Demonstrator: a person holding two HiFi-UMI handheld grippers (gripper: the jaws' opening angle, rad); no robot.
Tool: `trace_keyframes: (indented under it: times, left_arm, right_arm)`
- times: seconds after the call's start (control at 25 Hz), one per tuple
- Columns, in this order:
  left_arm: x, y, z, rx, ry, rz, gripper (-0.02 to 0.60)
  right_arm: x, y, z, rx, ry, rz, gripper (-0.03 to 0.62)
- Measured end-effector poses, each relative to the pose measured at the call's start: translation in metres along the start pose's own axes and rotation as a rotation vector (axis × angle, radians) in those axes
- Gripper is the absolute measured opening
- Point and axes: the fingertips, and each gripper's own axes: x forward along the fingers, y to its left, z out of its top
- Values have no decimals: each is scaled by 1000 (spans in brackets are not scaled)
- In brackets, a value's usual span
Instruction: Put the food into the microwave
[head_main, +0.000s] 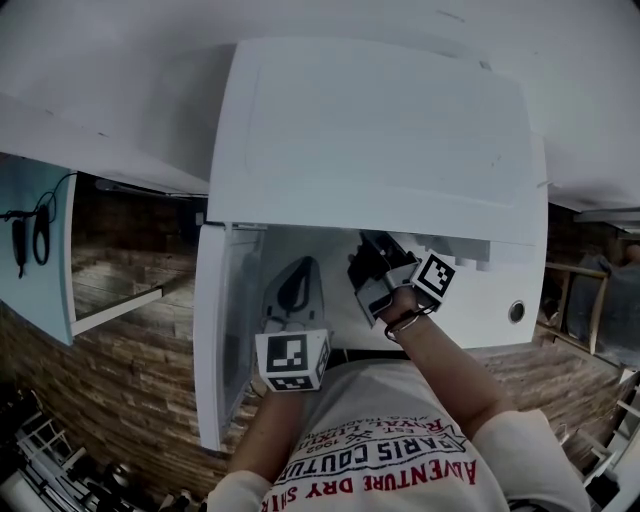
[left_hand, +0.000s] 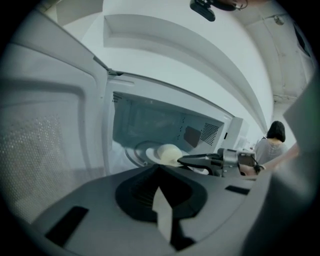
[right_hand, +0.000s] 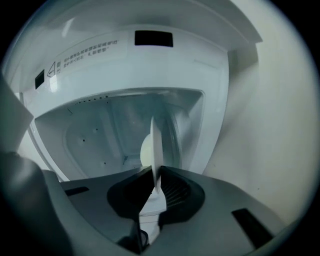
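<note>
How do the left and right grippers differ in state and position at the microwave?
The right gripper is clamped on the plate rim; the left gripper is shut on nothing. The right gripper reaches into the microwave opening; the left gripper sits back outside it. Both point toward the cavity.

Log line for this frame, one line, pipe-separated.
phase: placing | right gripper: shut on plate rim, inside microwave | food: on plate | left gripper: shut, empty, outside cavity | door: open | plate down: unclear
</note>
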Motion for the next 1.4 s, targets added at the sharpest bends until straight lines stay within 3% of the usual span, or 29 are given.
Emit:
trace_keyframes:
  times: [0.28, 0.44, 0.64, 0.72, 0.92, 1.16, 1.4]
  left_arm:
    - [0, -1, -5, -52, 15, -9, 3]
    - [2, -1, -4, -59, 12, -23, 3]
    - [2, -1, 1, -52, 1, -38, 3]
    - [1, -3, 4, -38, -3, -52, 3]
    - [-2, 1, 7, -44, -18, -61, 3]
    - [-4, 2, 9, -45, -23, -75, 3]
    - [-6, -4, 10, -40, -26, -100, 3]
  right_arm:
    - [11, 10, -1, -78, 40, 18, 47]
    - [17, 25, -20, -300, 176, 45, 188]
    - [18, 30, -39, -474, 268, 38, 262]
    - [16, 26, -41, -569, 297, -9, 270]
    - [18, 17, -48, -945, 450, -164, 279]
    - [9, 10, -45, -1041, 556, -257, 278]
    - [-13, -18, -36, -1256, 726, -494, 278]
